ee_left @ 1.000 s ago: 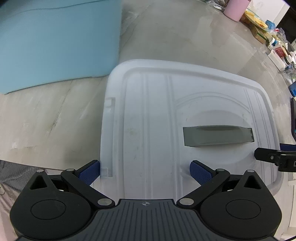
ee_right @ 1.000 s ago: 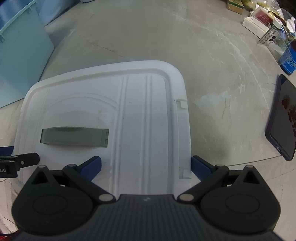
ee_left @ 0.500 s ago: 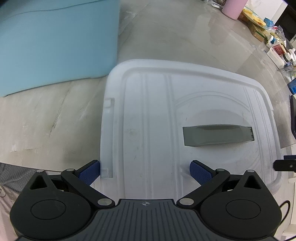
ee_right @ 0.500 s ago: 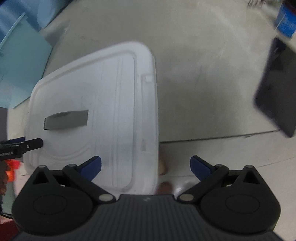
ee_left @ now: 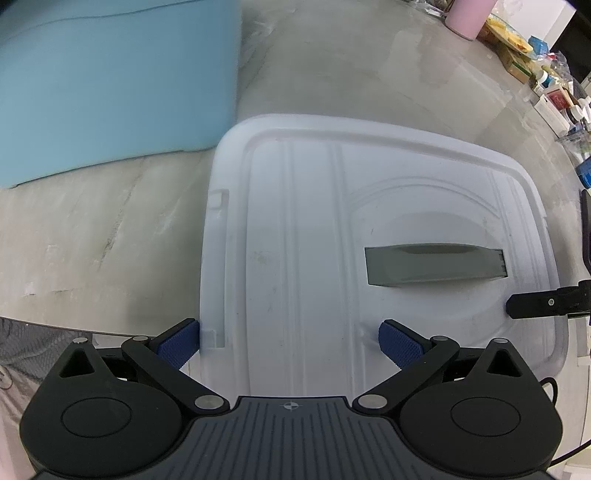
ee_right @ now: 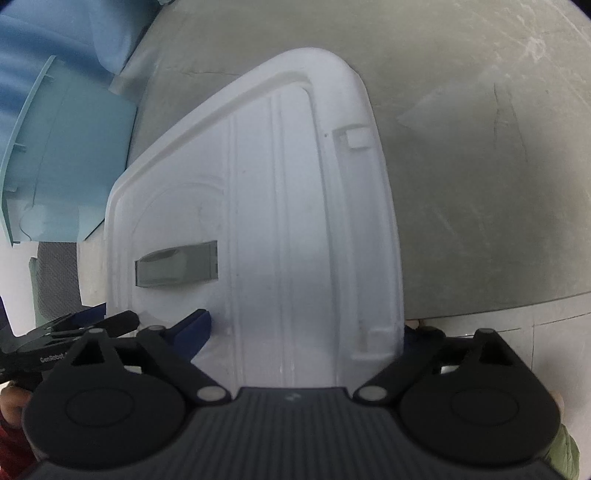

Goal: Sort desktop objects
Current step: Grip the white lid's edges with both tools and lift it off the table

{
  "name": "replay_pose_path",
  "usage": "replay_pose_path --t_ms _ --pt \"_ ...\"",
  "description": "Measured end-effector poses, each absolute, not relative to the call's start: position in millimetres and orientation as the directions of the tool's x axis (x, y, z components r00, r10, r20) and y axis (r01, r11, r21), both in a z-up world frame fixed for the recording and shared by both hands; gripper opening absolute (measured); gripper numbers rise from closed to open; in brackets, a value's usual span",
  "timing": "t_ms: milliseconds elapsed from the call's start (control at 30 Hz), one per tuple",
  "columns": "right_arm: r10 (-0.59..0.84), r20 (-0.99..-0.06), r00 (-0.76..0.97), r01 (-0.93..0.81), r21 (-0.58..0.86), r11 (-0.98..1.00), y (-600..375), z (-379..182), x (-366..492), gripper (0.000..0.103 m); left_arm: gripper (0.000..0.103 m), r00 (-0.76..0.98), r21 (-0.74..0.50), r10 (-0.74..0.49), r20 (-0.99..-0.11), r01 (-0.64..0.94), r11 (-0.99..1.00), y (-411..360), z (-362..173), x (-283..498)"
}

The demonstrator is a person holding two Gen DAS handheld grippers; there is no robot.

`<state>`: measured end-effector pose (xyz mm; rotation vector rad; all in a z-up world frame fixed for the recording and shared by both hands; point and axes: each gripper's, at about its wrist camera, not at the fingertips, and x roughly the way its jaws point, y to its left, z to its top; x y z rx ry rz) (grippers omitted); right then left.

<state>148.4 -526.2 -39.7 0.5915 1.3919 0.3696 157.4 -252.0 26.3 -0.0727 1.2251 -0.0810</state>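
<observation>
A large white plastic lid (ee_left: 295, 236) is lying flat on a grey marbled table (ee_left: 92, 229), its near edge hanging past the table's front edge toward the viewer. A grey recessed handle (ee_left: 434, 264) is sitting in the rounded panel at the lid's middle.

The left claw (ee_left: 291, 341) is pointing steeply down over the lid's near left corner. Its two blue pads are standing wide apart, one just off the lid's left side by a small latch slot, the other over the lid's surface; neither is pressing, so this claw is released and gripping nothing.

The right claw (ee_right: 306, 330) is straddling the lid's near right corner. Its left blue pad (ee_right: 192, 328) is lying over the lid's top, while the right finger is sitting just outside the lid's right rim, mostly hidden behind it. Its jaws have just been closing, with the lid's corner between them, yet a gap is showing at the left pad, so nothing is gripped.

A pale blue bin (ee_left: 110, 81) is standing on the table beyond the lid, to the left. A pink cup (ee_left: 467, 16) and a jumble of small boxes (ee_left: 550, 99) are sitting well apart at the far right.
</observation>
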Motion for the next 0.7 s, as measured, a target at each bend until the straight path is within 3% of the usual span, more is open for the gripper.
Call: replay_pose_path --t_ms 433,700 --pt "0.573 -0.81 0.123 0.062 0.583 0.81 -540.9 -35.2 147.3 0.093 0.103 0.363 -0.261 -0.224 -0.905 -0.055 0.964 -226.0 14.8 167.7" --pt "0.568 -0.817 0.102 0.035 0.573 0.819 -541.6 -32.6 147.9 0.092 0.103 0.382 -0.372 -0.338 -0.86 -0.017 0.928 -243.7 -11.2 207.2"
